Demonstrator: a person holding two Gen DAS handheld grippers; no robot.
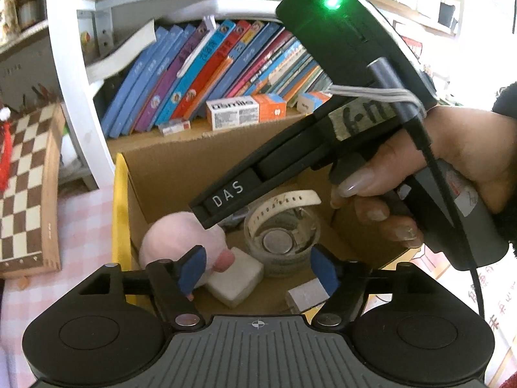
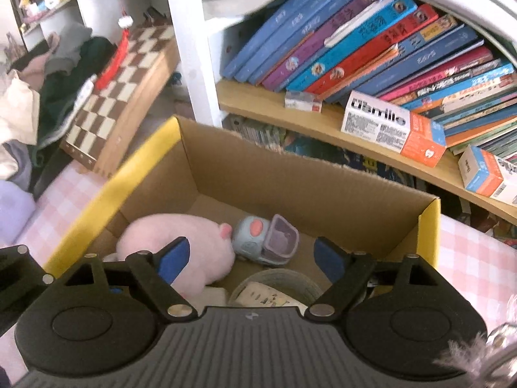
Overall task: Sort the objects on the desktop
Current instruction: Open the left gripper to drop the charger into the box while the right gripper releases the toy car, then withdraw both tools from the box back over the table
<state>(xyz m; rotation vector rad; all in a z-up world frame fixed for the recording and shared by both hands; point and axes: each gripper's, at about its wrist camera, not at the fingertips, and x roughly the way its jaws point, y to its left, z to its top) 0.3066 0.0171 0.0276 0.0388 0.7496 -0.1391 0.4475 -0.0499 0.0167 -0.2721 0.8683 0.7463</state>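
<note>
A cardboard box (image 1: pixel 200 161) with yellow rims stands on the pink checked cloth, also in the right wrist view (image 2: pixel 290 177). Inside lie a pink plush toy (image 1: pixel 181 239) (image 2: pixel 174 245), a glass jar (image 1: pixel 284 242) with a white strap and a coin-like disc, two white blocks (image 1: pixel 236 278), and a small blue-grey toy (image 2: pixel 265 239). My left gripper (image 1: pixel 258 268) is open and empty over the box. My right gripper (image 2: pixel 252 258) is open and empty above the box; its body (image 1: pixel 323 123) crosses the left wrist view, held by a hand.
A shelf of leaning books (image 2: pixel 371 42) with small cartons (image 2: pixel 391 126) stands right behind the box. A wooden chessboard (image 1: pixel 26 181) (image 2: pixel 119 97) leans at the left. Clothes (image 2: pixel 38 74) pile at the far left. A white shelf post (image 2: pixel 187 42) rises behind the box.
</note>
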